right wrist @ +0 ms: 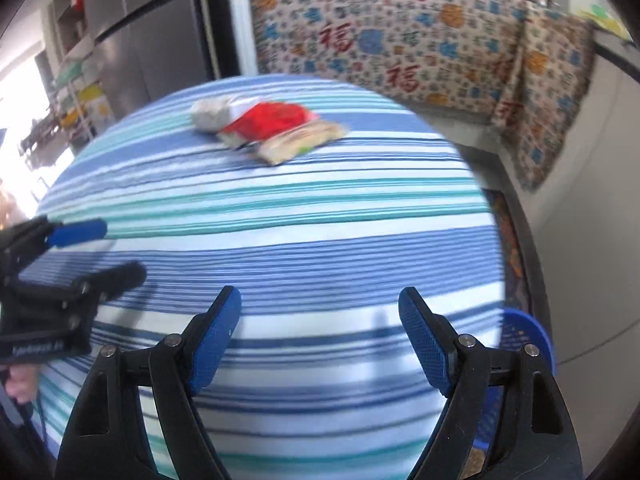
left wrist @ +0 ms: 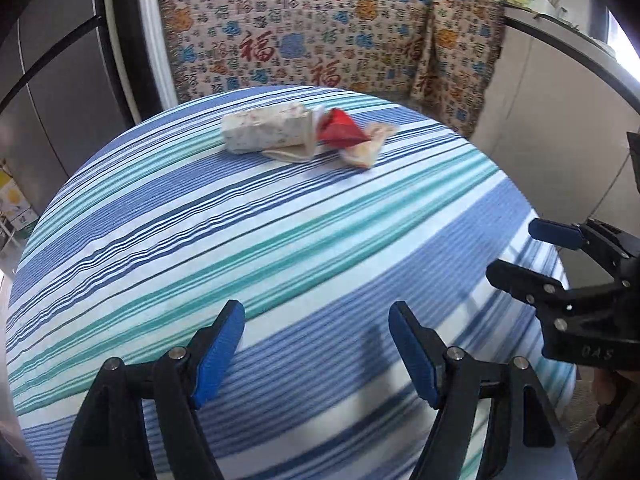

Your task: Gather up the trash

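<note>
Red 福 characters repeat across patterned cloth well beyond your jaws. Striped tablecloth fills space beneath. Your left gripper, right gripper tilt downward, jaws wide, empty. Trash pile: white pack, red wrapper, far ahead, untouched.

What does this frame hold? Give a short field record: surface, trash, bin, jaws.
surface: table under a blue, teal and white striped cloth
trash: white pack, red wrapper and pale wrapper, clustered at the far side
bin: blue basket below the table's right edge
left gripper: jaws open, empty
right gripper: jaws open, empty
</note>
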